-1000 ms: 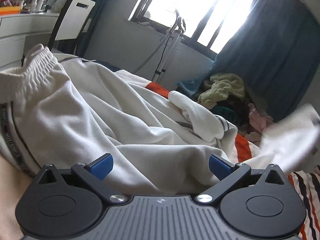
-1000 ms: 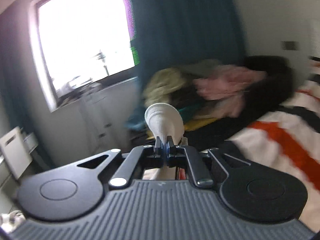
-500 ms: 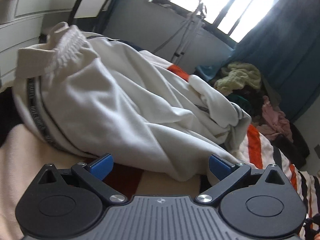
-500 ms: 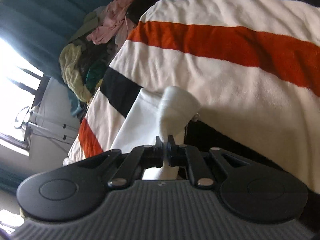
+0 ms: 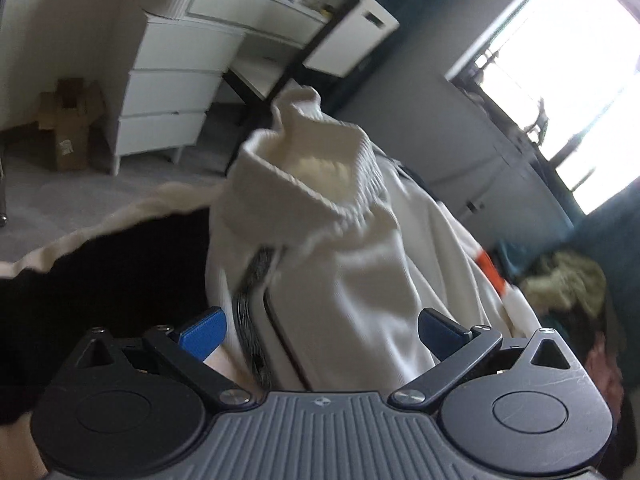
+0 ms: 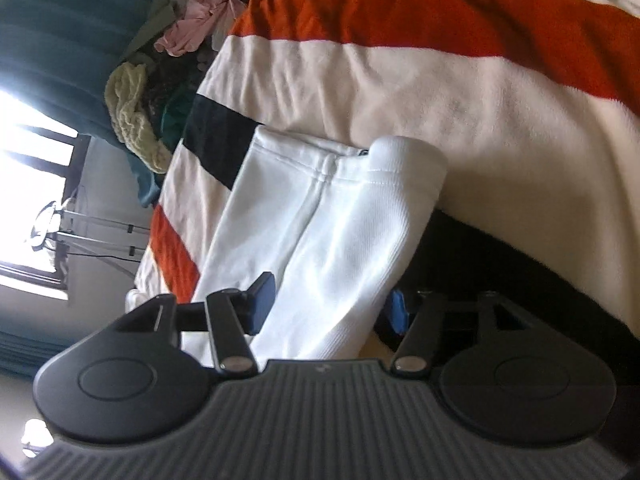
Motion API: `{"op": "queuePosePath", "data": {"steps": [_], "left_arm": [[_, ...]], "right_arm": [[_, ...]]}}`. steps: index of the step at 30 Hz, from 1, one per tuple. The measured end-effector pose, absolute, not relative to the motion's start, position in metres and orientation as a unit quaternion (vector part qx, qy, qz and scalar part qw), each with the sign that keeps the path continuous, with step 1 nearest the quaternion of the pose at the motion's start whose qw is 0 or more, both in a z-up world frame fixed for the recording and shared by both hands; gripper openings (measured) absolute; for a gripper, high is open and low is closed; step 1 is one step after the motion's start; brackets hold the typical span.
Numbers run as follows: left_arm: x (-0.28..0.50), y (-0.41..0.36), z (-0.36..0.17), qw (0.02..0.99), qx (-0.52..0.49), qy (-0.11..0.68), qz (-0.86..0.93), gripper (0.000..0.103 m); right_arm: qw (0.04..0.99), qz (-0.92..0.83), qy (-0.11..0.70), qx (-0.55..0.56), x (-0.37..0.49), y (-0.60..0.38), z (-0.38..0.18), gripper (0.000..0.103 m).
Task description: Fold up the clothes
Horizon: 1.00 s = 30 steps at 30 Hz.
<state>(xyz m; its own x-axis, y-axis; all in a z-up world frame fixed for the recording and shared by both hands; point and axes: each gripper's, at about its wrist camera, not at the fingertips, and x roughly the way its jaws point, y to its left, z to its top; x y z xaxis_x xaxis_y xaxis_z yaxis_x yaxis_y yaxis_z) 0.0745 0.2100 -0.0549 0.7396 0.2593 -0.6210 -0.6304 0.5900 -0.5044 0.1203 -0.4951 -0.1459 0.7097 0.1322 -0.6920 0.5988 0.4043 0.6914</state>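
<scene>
White track pants lie on the striped bed. In the left wrist view their ribbed elastic waistband (image 5: 320, 168) stands bunched up just ahead of my left gripper (image 5: 322, 330), which is open, with the cloth and its grey side stripe (image 5: 252, 280) between the blue fingertips. In the right wrist view the white leg cuff (image 6: 340, 232) lies on the blanket between the fingers of my right gripper (image 6: 330, 306), which is open around it without pinching.
The bed has a cream blanket with orange and black stripes (image 6: 460, 24). A pile of mixed clothes (image 6: 160, 64) sits by the teal curtain. A white dresser (image 5: 172, 84), a desk and a cardboard box (image 5: 68, 124) stand beyond the bed edge.
My right gripper opened and let go of the white cuff, which now lies on the blanket. My left gripper swung left and closer, so the waistband is straight ahead.
</scene>
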Motion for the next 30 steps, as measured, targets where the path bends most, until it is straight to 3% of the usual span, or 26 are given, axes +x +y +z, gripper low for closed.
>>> {"op": "queuePosePath", "data": {"steps": [2, 4, 7, 8, 10, 12, 14, 17, 23, 26, 28, 30], "left_arm": [[0.084, 0.216, -0.058, 0.857, -0.361, 0.247, 0.272, 0.101], [0.087, 0.223, -0.058, 0.856, -0.360, 0.245, 0.280, 0.099], [0.083, 0.236, -0.053, 0.851, -0.368, 0.240, 0.287, 0.096], [0.081, 0.241, -0.052, 0.850, -0.370, 0.238, 0.290, 0.090], [0.079, 0.250, -0.049, 0.847, -0.375, 0.235, 0.295, 0.071], [0.076, 0.259, -0.045, 0.843, -0.380, 0.232, 0.300, 0.033], [0.074, 0.268, -0.042, 0.840, -0.386, 0.229, 0.305, 0.009], [0.065, 0.279, -0.033, 0.842, -0.387, 0.219, 0.307, 0.000], [0.031, 0.296, 0.000, 0.870, -0.350, 0.179, 0.298, 0.000], [0.025, 0.303, -0.003, 0.867, -0.357, 0.217, 0.273, 0.003], [0.019, 0.308, -0.014, 0.854, -0.381, 0.242, 0.258, 0.020], [0.014, 0.309, -0.029, 0.838, -0.407, 0.254, 0.259, 0.079]], "right_arm": [[0.765, -0.154, 0.348, 0.520, 0.123, -0.498, -0.150, 0.058], [0.770, -0.155, 0.345, 0.514, 0.126, -0.502, -0.155, 0.050], [0.757, -0.189, 0.334, 0.530, 0.125, -0.512, -0.169, 0.025], [0.746, -0.195, 0.328, 0.545, 0.123, -0.516, -0.174, 0.015], [0.743, -0.197, 0.316, 0.556, 0.122, -0.521, -0.178, 0.009], [0.751, -0.191, 0.298, 0.557, 0.122, -0.525, -0.175, 0.005], [0.750, -0.174, 0.261, 0.582, 0.118, -0.533, -0.173, 0.005], [0.739, -0.168, 0.209, 0.618, 0.108, -0.545, -0.174, 0.005], [0.735, -0.182, 0.183, 0.627, 0.096, -0.553, -0.170, 0.005], [0.751, -0.193, 0.195, 0.601, 0.095, -0.553, -0.161, 0.005], [0.764, -0.197, 0.214, 0.577, 0.098, -0.553, -0.156, 0.005], [0.770, -0.195, 0.220, 0.566, 0.099, -0.553, -0.153, 0.005]]}}
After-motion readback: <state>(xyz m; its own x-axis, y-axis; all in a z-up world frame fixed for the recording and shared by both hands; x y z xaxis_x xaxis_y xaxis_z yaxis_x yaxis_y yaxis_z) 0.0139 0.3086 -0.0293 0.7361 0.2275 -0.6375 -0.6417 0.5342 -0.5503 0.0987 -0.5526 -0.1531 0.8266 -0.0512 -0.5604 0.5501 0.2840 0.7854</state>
